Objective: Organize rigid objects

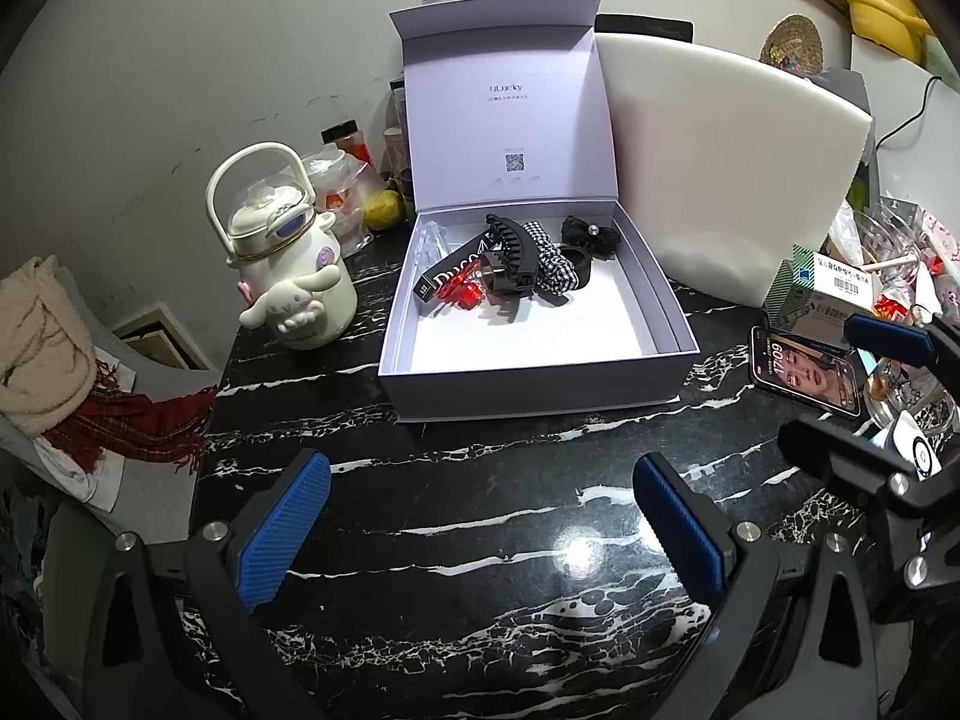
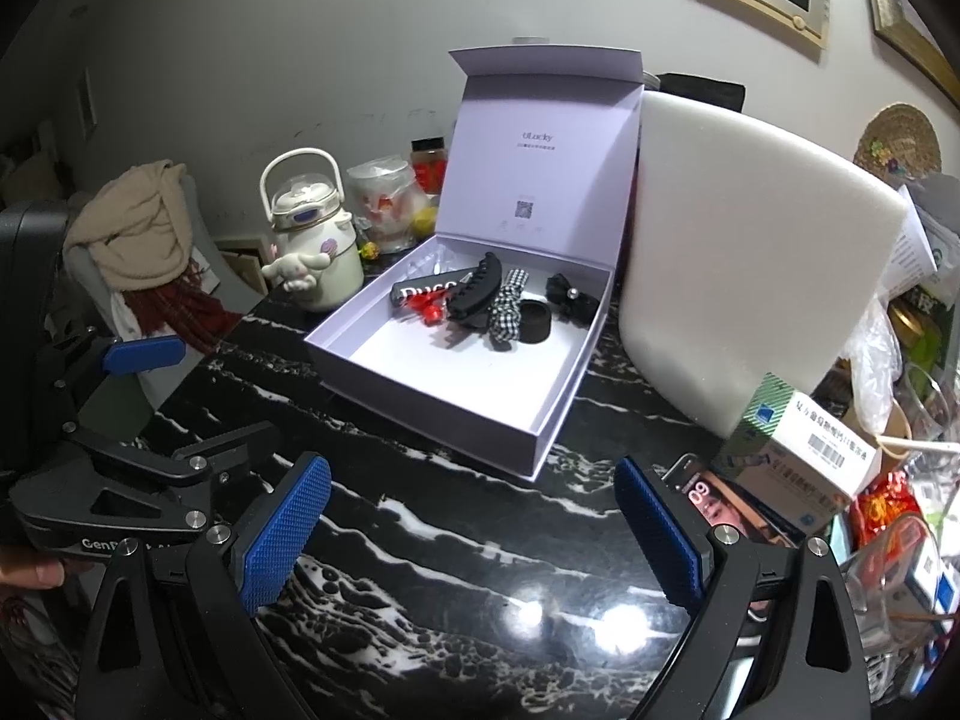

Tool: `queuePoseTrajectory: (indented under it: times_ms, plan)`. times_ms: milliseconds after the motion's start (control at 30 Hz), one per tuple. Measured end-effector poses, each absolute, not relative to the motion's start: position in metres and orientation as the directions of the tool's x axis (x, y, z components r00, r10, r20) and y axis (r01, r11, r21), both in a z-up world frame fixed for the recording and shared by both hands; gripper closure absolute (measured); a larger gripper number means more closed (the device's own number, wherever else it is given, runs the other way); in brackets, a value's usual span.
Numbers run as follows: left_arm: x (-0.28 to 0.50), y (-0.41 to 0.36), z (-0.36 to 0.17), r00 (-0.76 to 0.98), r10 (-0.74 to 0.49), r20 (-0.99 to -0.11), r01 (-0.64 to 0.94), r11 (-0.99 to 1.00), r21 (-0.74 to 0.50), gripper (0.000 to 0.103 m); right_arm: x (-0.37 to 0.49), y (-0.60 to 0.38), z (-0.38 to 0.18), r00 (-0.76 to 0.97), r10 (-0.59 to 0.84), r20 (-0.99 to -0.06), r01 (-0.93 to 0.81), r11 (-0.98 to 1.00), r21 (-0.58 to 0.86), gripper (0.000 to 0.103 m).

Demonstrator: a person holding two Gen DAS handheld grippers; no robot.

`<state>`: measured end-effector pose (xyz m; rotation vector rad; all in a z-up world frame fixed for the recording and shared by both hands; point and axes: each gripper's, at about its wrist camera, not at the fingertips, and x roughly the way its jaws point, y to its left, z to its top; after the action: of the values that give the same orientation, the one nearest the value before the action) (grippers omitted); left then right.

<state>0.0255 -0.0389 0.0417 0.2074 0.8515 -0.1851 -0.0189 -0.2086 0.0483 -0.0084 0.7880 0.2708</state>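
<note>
An open lilac gift box [image 1: 528,384] [image 2: 420,414] stands on the black marble table [image 1: 480,612], its lid upright. Along its far side lie a black claw clip [image 1: 510,252] [image 2: 477,291], a checked scrunchie [image 1: 549,261] [image 2: 504,312], a black hair band [image 1: 579,267], a black bow with a pearl [image 1: 591,234] [image 2: 570,294], a red clip [image 1: 465,294] [image 2: 429,309] and a black "Duco" item [image 1: 447,279]. My left gripper [image 1: 480,528] [image 2: 186,399] hovers open in front of the box, holding nothing. To its right, my right gripper [image 2: 474,534] [image 1: 864,390] is also open, holding nothing.
A cream kettle-shaped bottle with a cartoon figure [image 1: 294,276] stands left of the box. A white foam board [image 1: 720,180] leans behind its right side. A phone [image 1: 807,372], a medicine carton [image 2: 822,450] and clutter fill the right edge. A chair with scarves [image 1: 60,372] sits left.
</note>
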Motion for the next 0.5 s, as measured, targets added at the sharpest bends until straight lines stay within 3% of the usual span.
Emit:
queuePoseTrajectory:
  times_ms: [500]
  plan:
    - [0.0285,-0.0326,0.0432,0.651,-0.068,-0.756,0.22,0.97,0.102,0.0,-0.0205,-0.2019,0.0433,0.66,0.253,-0.707,-0.267,0.959,0.093,0.006]
